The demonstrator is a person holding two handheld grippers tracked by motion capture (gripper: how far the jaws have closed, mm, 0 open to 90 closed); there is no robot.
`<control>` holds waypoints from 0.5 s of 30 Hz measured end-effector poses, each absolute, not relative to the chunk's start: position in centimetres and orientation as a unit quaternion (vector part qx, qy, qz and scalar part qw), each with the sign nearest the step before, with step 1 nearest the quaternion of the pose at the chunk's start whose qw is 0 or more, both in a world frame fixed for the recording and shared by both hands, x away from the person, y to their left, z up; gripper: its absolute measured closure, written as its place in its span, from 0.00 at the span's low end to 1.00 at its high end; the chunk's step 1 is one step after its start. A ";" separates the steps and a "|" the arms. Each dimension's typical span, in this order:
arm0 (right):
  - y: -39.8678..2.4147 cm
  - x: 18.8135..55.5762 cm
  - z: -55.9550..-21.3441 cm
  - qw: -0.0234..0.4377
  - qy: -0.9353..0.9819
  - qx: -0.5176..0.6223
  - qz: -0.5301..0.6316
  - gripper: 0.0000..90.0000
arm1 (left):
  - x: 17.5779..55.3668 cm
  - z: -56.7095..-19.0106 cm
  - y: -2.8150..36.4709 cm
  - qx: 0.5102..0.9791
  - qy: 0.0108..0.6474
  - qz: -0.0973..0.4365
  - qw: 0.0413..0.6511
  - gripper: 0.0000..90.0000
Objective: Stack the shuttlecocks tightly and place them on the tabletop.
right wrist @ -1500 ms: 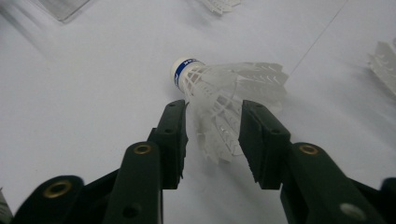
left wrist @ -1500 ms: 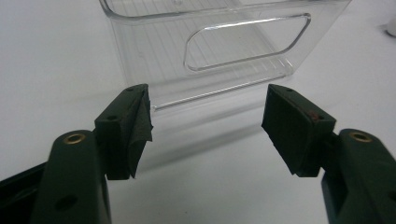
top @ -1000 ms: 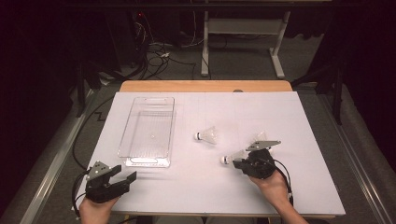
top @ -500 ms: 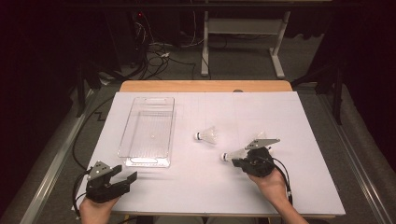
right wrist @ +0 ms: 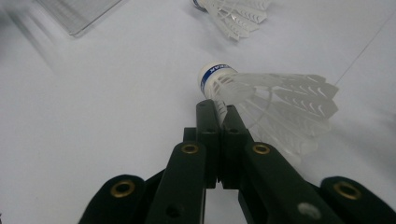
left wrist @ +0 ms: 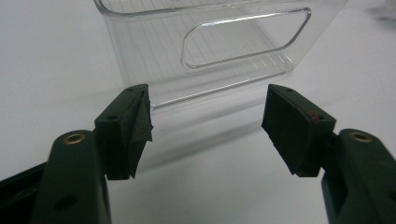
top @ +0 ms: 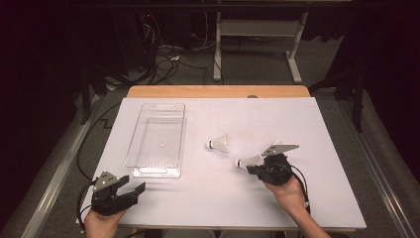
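Left gripper (left wrist: 208,126) fingers spread wide (nothing between) before clear bin (left wrist: 219,42).

Each black tool (left wrist: 205,130) has brass-ringed screw holes, square pads and a trailing cable.

A white shuttlecock (right wrist: 261,100), its cork tip ringed by a blue band, lay on the plain white surface (top: 198,198). A second white shuttlecock (top: 219,144) lay near a clear, colourless plastic bin (top: 157,140). Each hand-held gripper (top: 250,166) was black with brass-coloured rivets; a wood-toned edge (top: 218,91) bordered the far side.
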State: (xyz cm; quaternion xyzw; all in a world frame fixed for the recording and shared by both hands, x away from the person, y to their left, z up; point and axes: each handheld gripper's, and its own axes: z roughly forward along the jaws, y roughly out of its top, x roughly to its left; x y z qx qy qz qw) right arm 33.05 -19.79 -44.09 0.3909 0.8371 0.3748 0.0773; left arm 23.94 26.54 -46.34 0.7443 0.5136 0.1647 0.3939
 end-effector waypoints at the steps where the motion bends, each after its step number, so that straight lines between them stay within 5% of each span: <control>1: -19.8 33.1 -44.0 0.079 0.838 0.389 0.375 1.00 | 23.9 -46.3 26.6 0.744 0.514 0.163 0.394 0.37; 15: -20.1 35.1 -43.7 0.079 0.829 0.406 0.377 1.00 | 23.9 -46.4 26.7 0.741 0.518 0.164 0.394 0.37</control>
